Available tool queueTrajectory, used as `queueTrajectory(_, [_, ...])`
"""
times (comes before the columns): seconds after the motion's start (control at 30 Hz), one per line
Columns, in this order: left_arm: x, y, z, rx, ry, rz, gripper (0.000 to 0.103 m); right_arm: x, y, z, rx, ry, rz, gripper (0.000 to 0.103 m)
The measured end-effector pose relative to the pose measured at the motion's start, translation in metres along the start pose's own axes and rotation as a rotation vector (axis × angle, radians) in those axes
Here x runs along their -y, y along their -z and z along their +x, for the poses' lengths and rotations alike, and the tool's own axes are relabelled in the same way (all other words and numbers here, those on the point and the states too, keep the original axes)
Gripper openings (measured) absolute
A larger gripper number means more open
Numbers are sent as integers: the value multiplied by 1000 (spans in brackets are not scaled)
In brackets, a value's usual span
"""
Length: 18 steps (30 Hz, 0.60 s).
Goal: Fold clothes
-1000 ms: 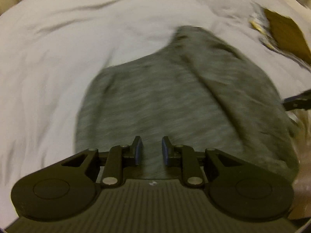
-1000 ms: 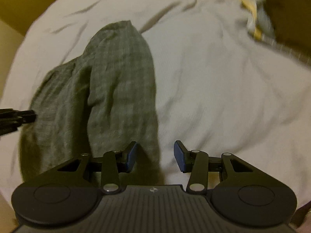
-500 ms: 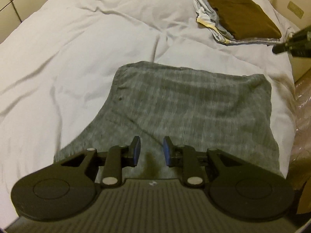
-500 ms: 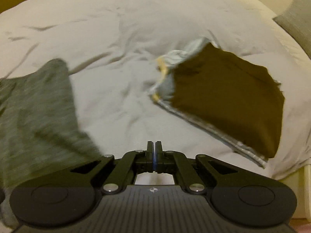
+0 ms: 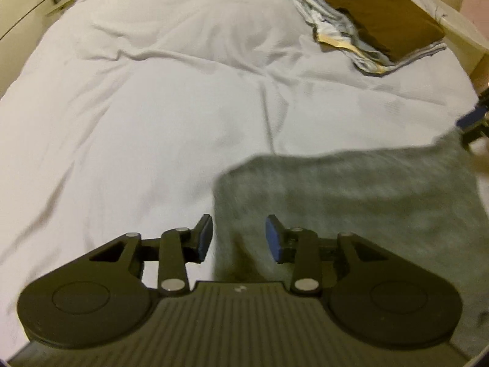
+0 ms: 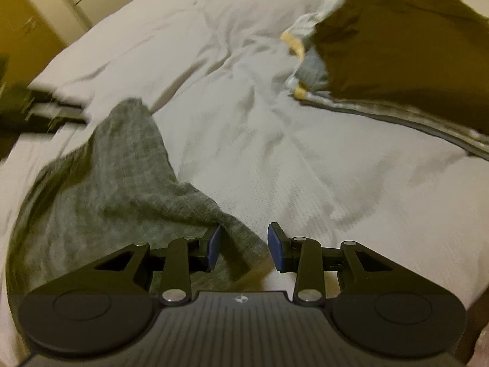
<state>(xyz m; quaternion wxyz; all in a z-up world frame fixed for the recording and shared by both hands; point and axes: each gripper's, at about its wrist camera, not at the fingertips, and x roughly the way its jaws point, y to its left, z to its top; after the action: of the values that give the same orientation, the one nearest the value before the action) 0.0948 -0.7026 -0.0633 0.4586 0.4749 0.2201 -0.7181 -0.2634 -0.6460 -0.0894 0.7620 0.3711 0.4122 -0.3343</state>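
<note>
A grey checked cloth (image 5: 351, 202) lies on the white bed (image 5: 152, 107), rumpled in the right wrist view (image 6: 116, 183). My left gripper (image 5: 239, 239) is open low over the cloth's left edge, which runs between its blue pads. My right gripper (image 6: 244, 249) is open too, with a corner of the cloth lying between its fingers and against the left pad. In the left wrist view the right gripper (image 5: 472, 125) shows blurred at the right edge, by the cloth's far corner. Neither gripper clamps the cloth.
A stack of folded clothes with a brown piece (image 5: 382, 15) on top sits at the far right of the bed, also in the right wrist view (image 6: 397, 61). Cabinets (image 6: 27, 30) stand beyond the bed. A dark blurred shape (image 6: 36, 113) is at the left edge.
The right gripper was shut half a second ago and is now open at the cloth's corner. The left gripper has opened wider and moved to the cloth's left edge.
</note>
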Motion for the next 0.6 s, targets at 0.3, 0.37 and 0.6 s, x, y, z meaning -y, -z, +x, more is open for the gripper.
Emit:
queueTrajectory(0.3, [0,-34,76,-110,149,286,27,5,-4,8,-72,-43,-63,6])
queueTrajectory(0.37, [3,-37,82,-134,178,333,16,0,-6,-2,-53,-21,-83,5])
queueTrajectory(0.6, [-19,-48,40,41,91,210,14,-3,-24,-51,113,152,-98,4])
